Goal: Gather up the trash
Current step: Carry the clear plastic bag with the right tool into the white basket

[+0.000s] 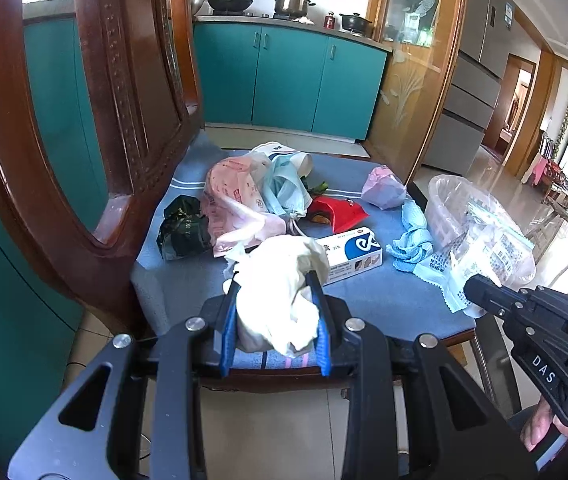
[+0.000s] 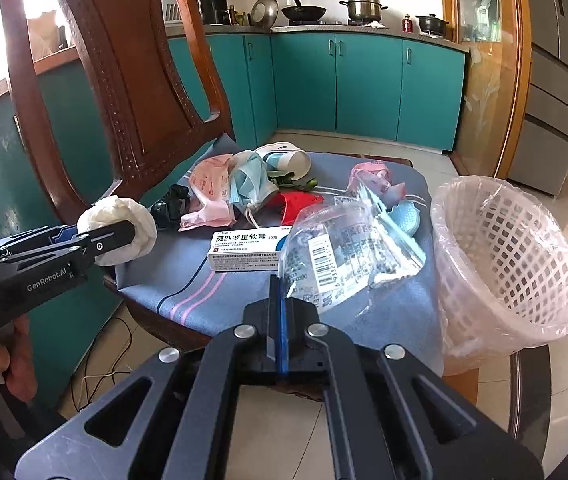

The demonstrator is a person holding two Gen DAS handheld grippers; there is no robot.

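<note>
Step in hand: both claws loaded and hovering over the chair seat [image 1: 383, 304], so I'd say we're mid-carry, nothing dropped yet.
Left gripper [image 1: 274, 280]: clamped narrow around a crumpled white wad [image 1: 280, 284], held above the near edge of the seat.
Right gripper [image 2: 280, 284]: pinched fully closed on the corner of a clear plastic bag [image 2: 343, 256] (the one with a barcode), which hangs just beside the basket.
Basket [image 2: 523, 264]: white, lined, leaning at the seat's right edge.
Next move, my guess: swing each load over the basket mouth, then let go.
Still on the seat: ointment box [image 2: 244, 250], face mask [image 2: 250, 184], pink bag [image 1: 232, 200].
Only the right view shows: the basket's open mouth and the box lettering.
Only the left view shows: the dark wrapper [image 1: 184, 228] in full, plus the blue cloth [image 1: 411, 236].
</note>
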